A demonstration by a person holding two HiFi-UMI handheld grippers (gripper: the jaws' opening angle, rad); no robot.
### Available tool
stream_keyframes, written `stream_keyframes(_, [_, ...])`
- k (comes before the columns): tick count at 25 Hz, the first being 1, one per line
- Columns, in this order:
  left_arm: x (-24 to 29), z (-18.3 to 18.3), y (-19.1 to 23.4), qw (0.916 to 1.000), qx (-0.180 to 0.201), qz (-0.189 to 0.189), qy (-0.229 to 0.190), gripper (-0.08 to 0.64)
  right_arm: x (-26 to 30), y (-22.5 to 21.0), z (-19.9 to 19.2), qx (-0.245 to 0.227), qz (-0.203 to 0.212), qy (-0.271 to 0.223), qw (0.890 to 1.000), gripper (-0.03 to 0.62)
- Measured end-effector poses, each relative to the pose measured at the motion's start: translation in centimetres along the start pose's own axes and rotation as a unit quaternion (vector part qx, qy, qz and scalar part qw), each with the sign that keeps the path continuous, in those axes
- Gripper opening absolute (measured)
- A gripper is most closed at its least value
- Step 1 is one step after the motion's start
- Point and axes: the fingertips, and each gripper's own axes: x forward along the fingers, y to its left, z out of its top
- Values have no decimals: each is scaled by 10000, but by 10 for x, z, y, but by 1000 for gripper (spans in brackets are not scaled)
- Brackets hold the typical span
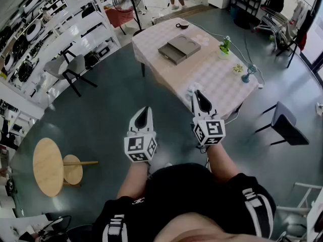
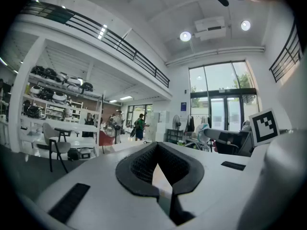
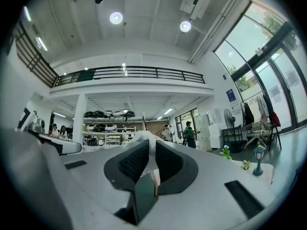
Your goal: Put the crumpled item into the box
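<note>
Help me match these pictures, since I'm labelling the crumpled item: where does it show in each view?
Head view: the crumpled item is a pale wad at the tip of the right claw, right of centre.
Right gripper view: centre, pinched between the jaws and poking up above them.
Left gripper view: probably the pale lump right of centre, at the other claw's tip.
Shared landmark: the storage shelves.

A white crumpled item point(image 3: 144, 136) is recorded between black pads of the white right tool point(image 1: 198, 94), black-and-white square markers on it and the white left tool point(image 1: 145, 111), and a grey box point(image 1: 179, 48) on the pale checked worktop point(image 1: 217, 82).
</note>
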Motion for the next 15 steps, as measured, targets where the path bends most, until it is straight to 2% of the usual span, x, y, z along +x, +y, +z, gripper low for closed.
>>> stream_keyframes(15, [-9,2,39,9999,-23,-70,-68,2,15,37,-7,-54,-26,41,10000,46])
